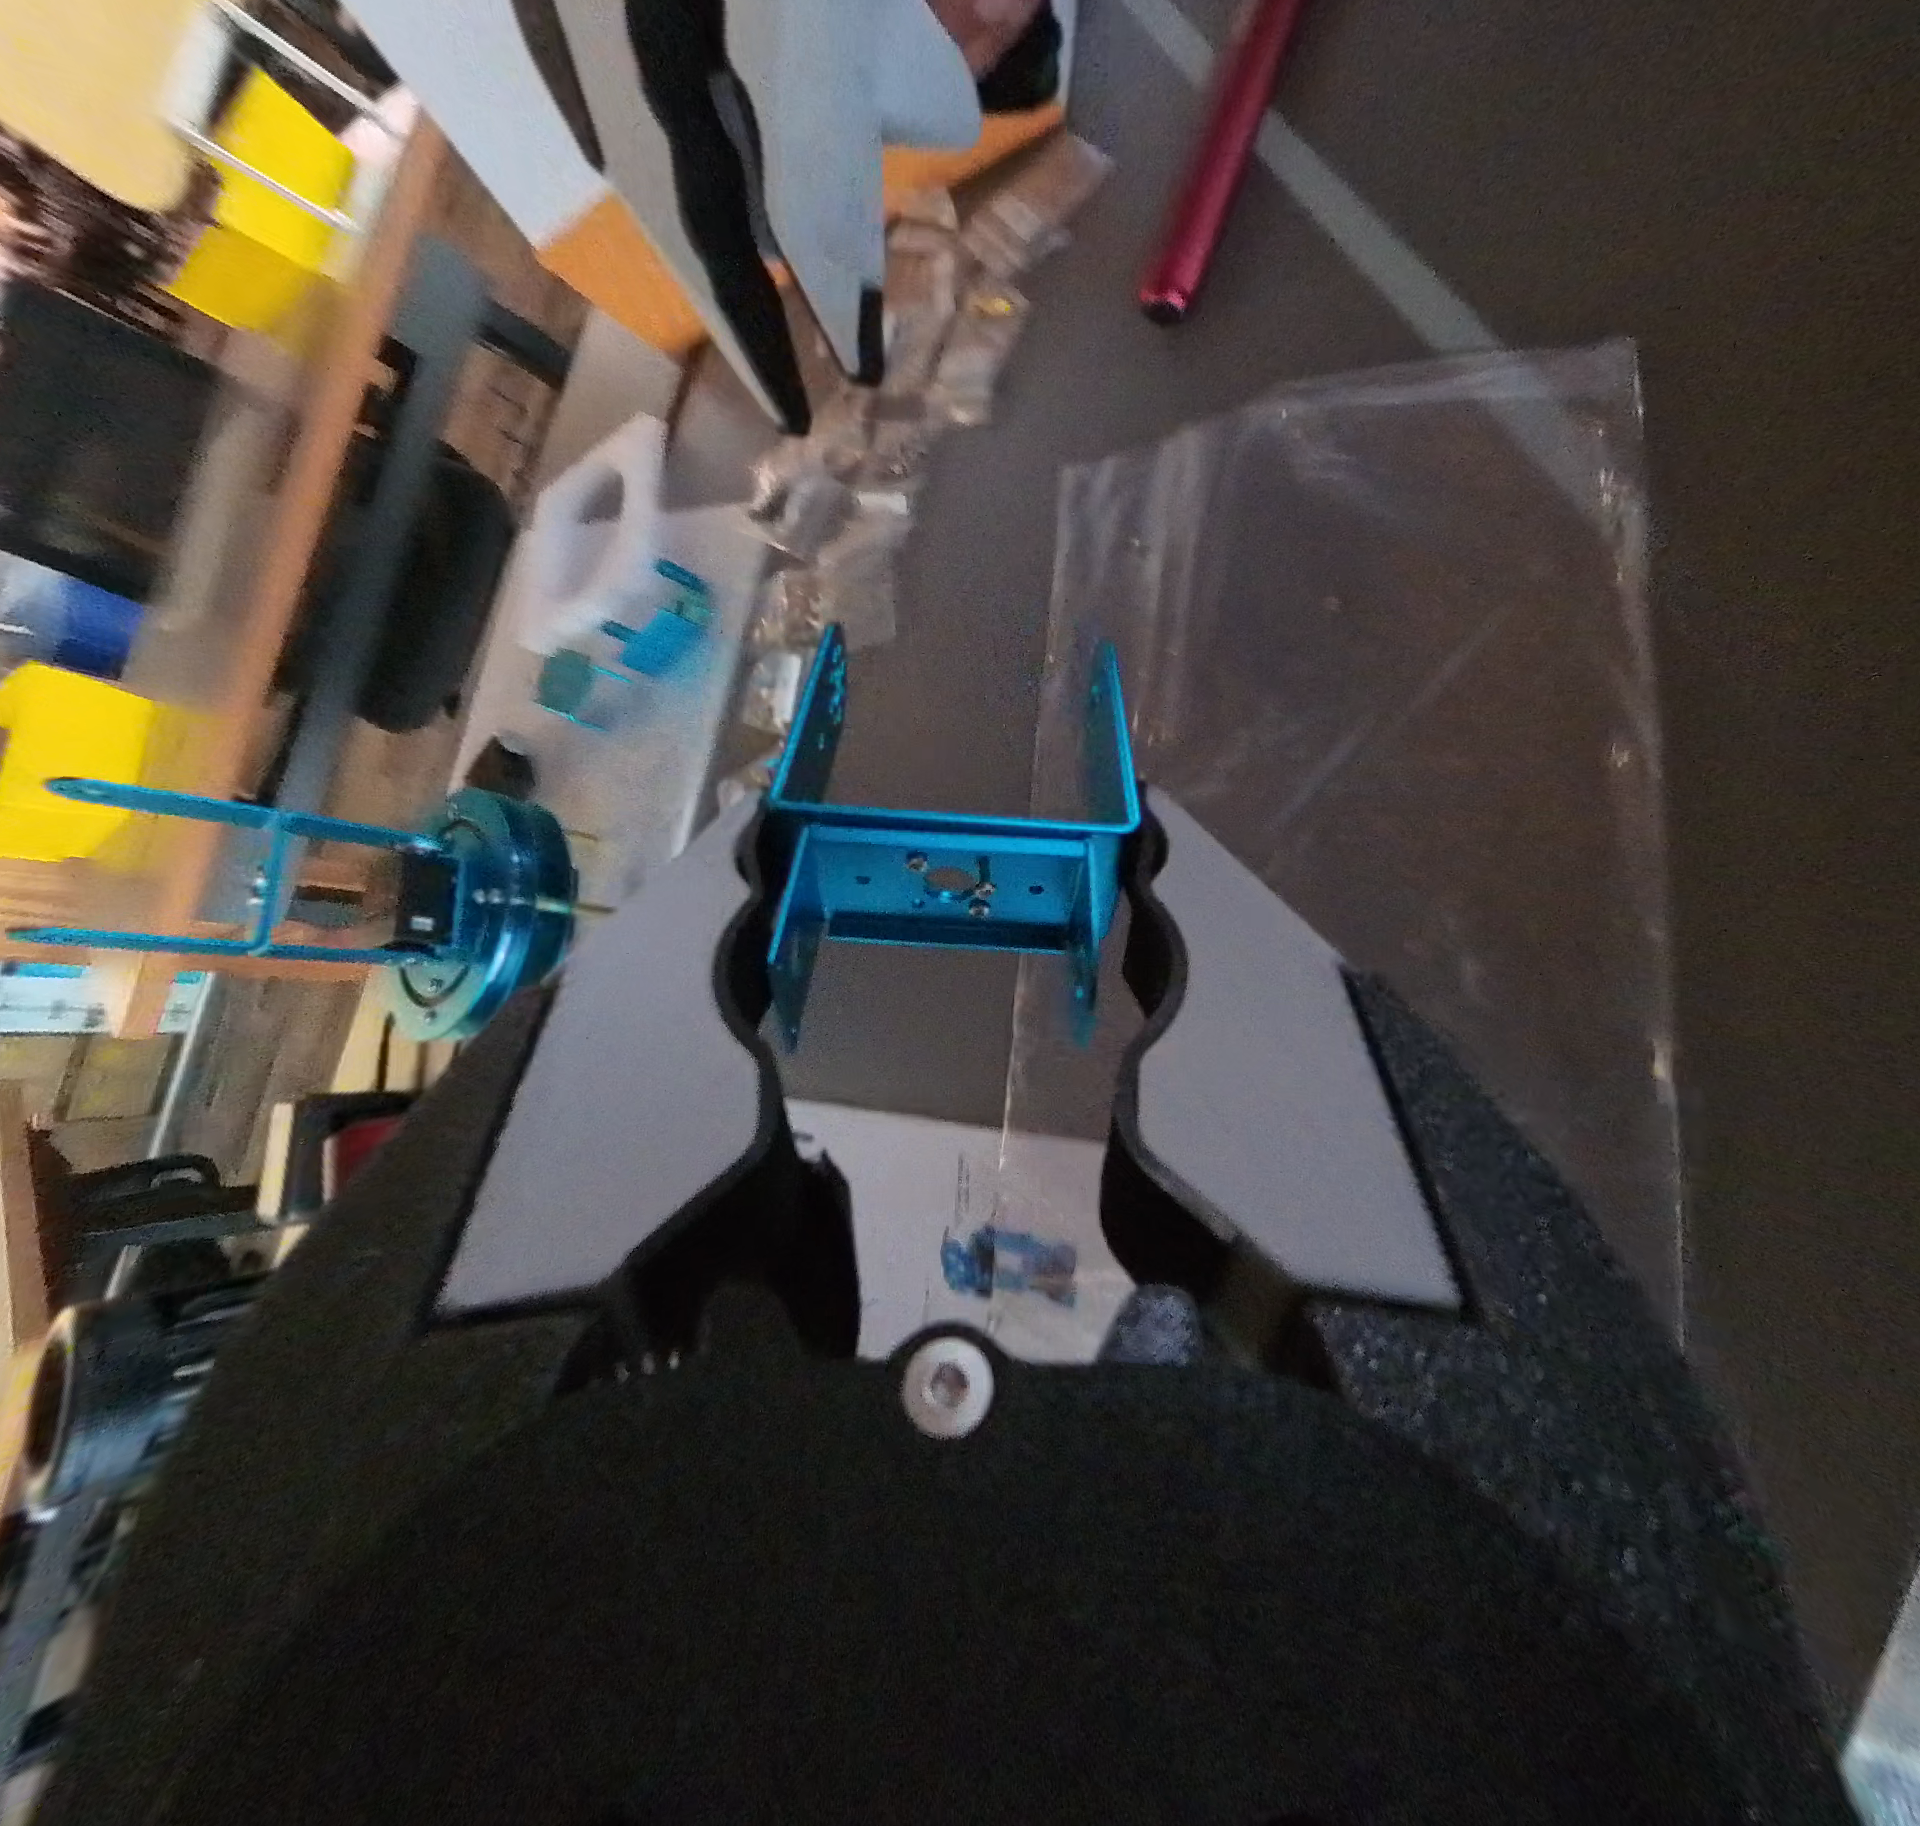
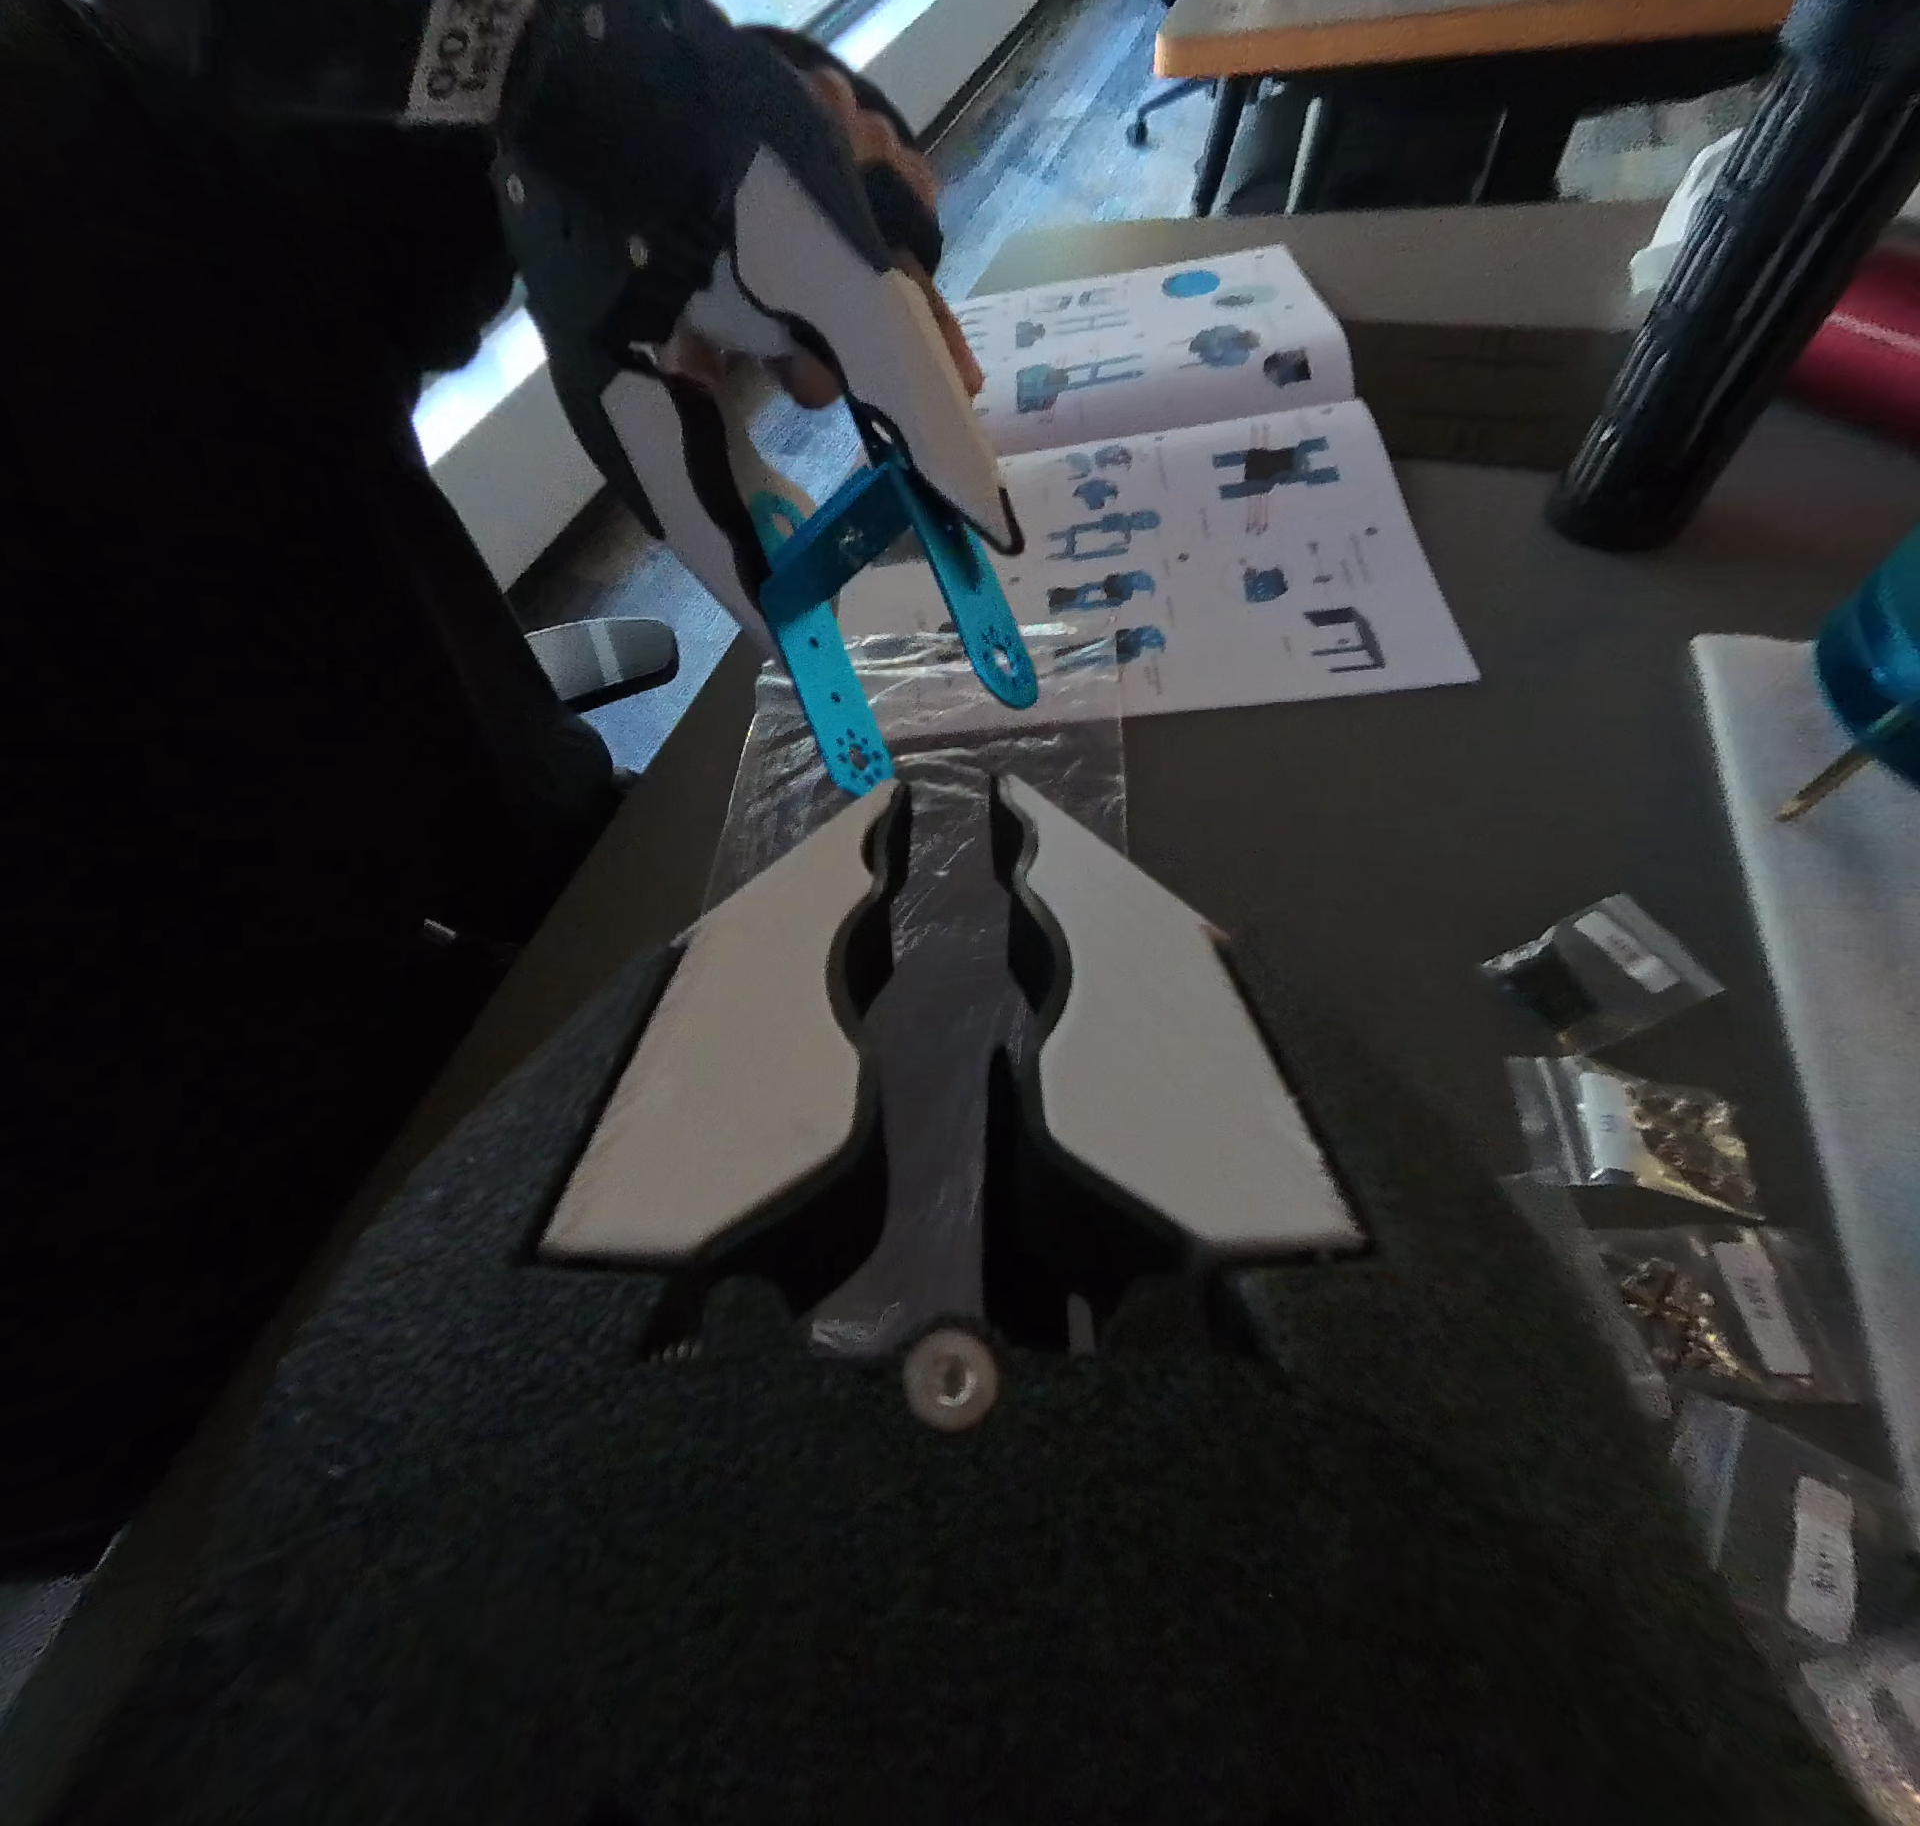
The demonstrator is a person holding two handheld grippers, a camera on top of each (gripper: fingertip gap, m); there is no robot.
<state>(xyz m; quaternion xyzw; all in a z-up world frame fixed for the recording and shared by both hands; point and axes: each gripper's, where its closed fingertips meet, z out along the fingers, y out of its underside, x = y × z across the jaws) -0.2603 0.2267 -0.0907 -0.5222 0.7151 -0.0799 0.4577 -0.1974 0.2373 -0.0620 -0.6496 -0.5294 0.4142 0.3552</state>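
Note:
My left gripper [image 1: 945,831] is shut on a blue metal U-shaped bracket [image 1: 940,883], its two arms pointing away from me. In the right wrist view the left gripper [image 2: 883,571] hangs over the table edge with the bracket [image 2: 831,550] tilted down, its arm tips just above a clear plastic bag [image 2: 935,737]. My right gripper [image 2: 951,789] is empty, jaws a narrow gap apart, low over that bag and just short of the bracket's nearer arm. The bag [image 1: 1351,685] lies flat on the dark table. The right gripper [image 1: 836,394] shows farther off in the left wrist view.
An open instruction booklet [image 2: 1195,488] lies beyond the bag. A dark ribbed bottle [image 2: 1714,270] stands at the back right. Small bags of hardware [image 2: 1642,1153] lie on the right by a grey slab [image 2: 1818,893]. A blue round-based assembly [image 1: 478,914] and a red tube [image 1: 1226,114] are nearby. There is about 8 cm between the tips of the two grippers.

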